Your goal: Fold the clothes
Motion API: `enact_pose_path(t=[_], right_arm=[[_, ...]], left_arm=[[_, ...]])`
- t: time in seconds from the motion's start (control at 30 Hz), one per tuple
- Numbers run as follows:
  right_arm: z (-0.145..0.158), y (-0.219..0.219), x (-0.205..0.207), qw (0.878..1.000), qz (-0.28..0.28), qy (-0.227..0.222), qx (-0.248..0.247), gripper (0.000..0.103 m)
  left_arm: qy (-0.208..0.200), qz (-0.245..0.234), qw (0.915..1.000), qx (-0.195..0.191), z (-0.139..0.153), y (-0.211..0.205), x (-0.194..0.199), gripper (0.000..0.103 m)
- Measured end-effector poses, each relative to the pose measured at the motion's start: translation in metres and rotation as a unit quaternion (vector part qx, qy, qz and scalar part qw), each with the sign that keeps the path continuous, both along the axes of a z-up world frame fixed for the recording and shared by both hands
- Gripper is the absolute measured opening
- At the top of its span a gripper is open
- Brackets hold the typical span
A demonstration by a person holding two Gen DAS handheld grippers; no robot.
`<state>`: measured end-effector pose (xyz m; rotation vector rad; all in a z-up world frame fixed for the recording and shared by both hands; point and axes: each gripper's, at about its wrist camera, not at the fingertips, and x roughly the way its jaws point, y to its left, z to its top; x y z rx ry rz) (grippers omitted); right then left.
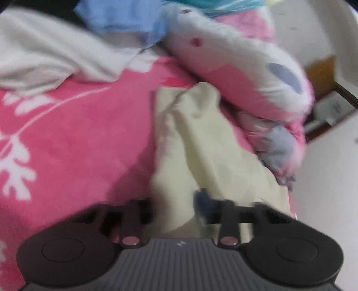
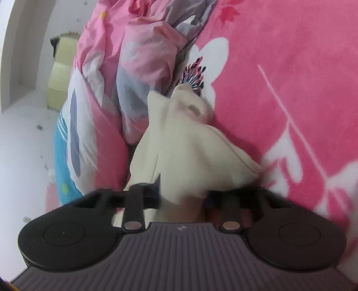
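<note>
A cream garment (image 1: pixel 197 138) lies bunched on the pink floral blanket (image 1: pixel 78 138), stretched between both grippers. My left gripper (image 1: pixel 176 210) is shut on one end of it, with cloth bunched between the fingers. In the right wrist view the same cream garment (image 2: pixel 190 143) runs from a crumpled far end down into my right gripper (image 2: pixel 183 199), which is shut on its near end. Both views are motion-blurred.
A rolled pink, white and grey quilt (image 1: pixel 246 67) lies along the bed edge beside the garment; it shows in the right wrist view too (image 2: pixel 143 73). A white cloth (image 1: pixel 51 53) and a blue cloth (image 1: pixel 120 20) lie at the far side. The floor (image 2: pixel 24 145) is beyond the edge.
</note>
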<state>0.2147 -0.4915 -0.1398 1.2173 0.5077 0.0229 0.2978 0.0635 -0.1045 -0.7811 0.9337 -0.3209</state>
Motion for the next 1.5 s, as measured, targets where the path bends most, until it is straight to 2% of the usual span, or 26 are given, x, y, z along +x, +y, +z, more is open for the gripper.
enact_pose_path(t=[0.03,0.1,0.2,0.27,0.4,0.5,0.57,0.6,0.63,0.7,0.77,0.8,0.87,0.9,0.97,1.03,1.07,1.1,1.2,1.27,1.33,1.37,1.4,1.43,1.47,1.5], right_arm=[[-0.002,-0.002,-0.002,1.000,-0.009,-0.009,0.015,0.024],[0.008,0.000,-0.012,1.000,-0.015,-0.025,0.009,0.022],[0.025,0.002,-0.032,0.999,-0.019,-0.047,0.006,0.020],[0.039,0.003,-0.051,0.998,-0.018,-0.052,-0.004,0.020],[0.056,0.008,-0.116,0.998,-0.009,-0.068,0.008,0.020],[0.057,0.015,-0.185,0.997,-0.005,-0.068,0.021,0.021],[0.045,0.017,-0.219,0.999,-0.003,-0.037,0.009,0.025],[0.037,0.016,-0.233,1.000,-0.002,-0.015,-0.001,0.030],[0.027,0.014,-0.242,1.000,-0.006,0.012,-0.009,0.027],[0.013,0.009,-0.263,1.000,-0.018,0.003,0.019,0.029],[0.023,0.006,-0.278,0.999,-0.034,-0.003,0.011,0.034],[0.032,0.006,-0.283,0.999,-0.038,-0.003,-0.013,0.037],[0.043,0.009,-0.291,0.997,-0.046,-0.004,-0.056,0.043],[0.046,0.010,-0.292,0.997,-0.048,-0.001,-0.068,0.043],[0.046,0.011,-0.291,0.996,-0.054,0.005,-0.074,0.043],[0.043,0.014,-0.288,0.996,-0.060,0.006,-0.069,0.045],[0.042,0.015,-0.287,0.996,-0.063,0.005,-0.064,0.045],[0.041,0.017,-0.288,0.996,-0.067,0.004,-0.060,0.045],[0.041,0.020,-0.293,0.996,-0.076,-0.001,-0.052,0.045],[0.043,0.020,-0.297,0.995,-0.080,-0.004,-0.052,0.045],[0.043,0.019,-0.302,0.995,-0.083,-0.004,-0.060,0.045],[0.041,0.017,-0.303,0.995,-0.086,-0.002,-0.060,0.045],[0.038,0.015,-0.306,0.994,-0.090,0.001,-0.057,0.045],[0.034,0.013,-0.308,0.994,-0.096,0.006,-0.053,0.045],[0.031,0.011,-0.309,0.994,-0.102,0.010,-0.049,0.045],[0.030,0.010,-0.310,0.993,-0.106,0.013,-0.044,0.045]], left_arm=[[0.013,0.007,0.9997,-0.019,0.001,0.005,0.000,0.017],[0.023,0.014,0.9987,-0.043,0.008,0.012,-0.004,0.015],[0.011,-0.003,0.9992,-0.037,0.027,0.013,-0.021,0.014],[0.011,-0.019,0.9987,-0.047,0.035,0.016,-0.039,0.014],[0.007,-0.062,0.9965,-0.057,0.050,0.032,-0.089,0.014],[0.007,-0.094,0.9942,-0.051,0.049,0.047,-0.137,0.015],[0.002,-0.130,0.9915,-0.010,0.041,0.049,-0.162,0.018],[-0.003,-0.138,0.9901,0.021,0.036,0.050,-0.172,0.021],[-0.012,-0.133,0.9898,0.050,0.035,0.053,-0.181,0.033],[-0.041,-0.116,0.9888,0.084,0.036,0.061,-0.201,0.047],[-0.085,-0.111,0.9858,0.093,0.046,0.068,-0.221,0.056],[-0.106,-0.111,0.9834,0.097,0.050,0.070,-0.230,0.065],[-0.133,-0.122,0.9766,0.117,0.055,0.065,-0.240,0.068],[-0.140,-0.130,0.9728,0.132,0.055,0.059,-0.243,0.067],[-0.144,-0.146,0.9643,0.168,0.053,0.043,-0.244,0.060],[-0.137,-0.155,0.9600,0.188,0.045,0.032,-0.242,0.034],[-0.141,-0.157,0.9584,0.192,0.046,0.030,-0.244,0.025],[-0.152,-0.156,0.9564,0.195,0.053,0.030,-0.247,0.010],[-0.191,-0.158,0.9479,0.200,0.077,0.034,-0.257,0.009],[-0.233,-0.172,0.9340,0.210,0.102,0.040,-0.269,0.008],[-0.247,-0.194,0.9151,0.254,0.097,0.036,-0.274,0.008],[-0.239,-0.204,0.9063,0.282,0.086,0.033,-0.274,0.008],[-0.227,-0.211,0.9011,0.303,0.073,0.032,-0.271,0.008],[-0.215,-0.209,0.9044,0.303,0.063,0.034,-0.269,0.008],[-0.208,-0.203,0.9120,0.289,0.059,0.038,-0.268,0.008],[-0.221,-0.197,0.9140,0.278,0.064,0.042,-0.271,0.008]])
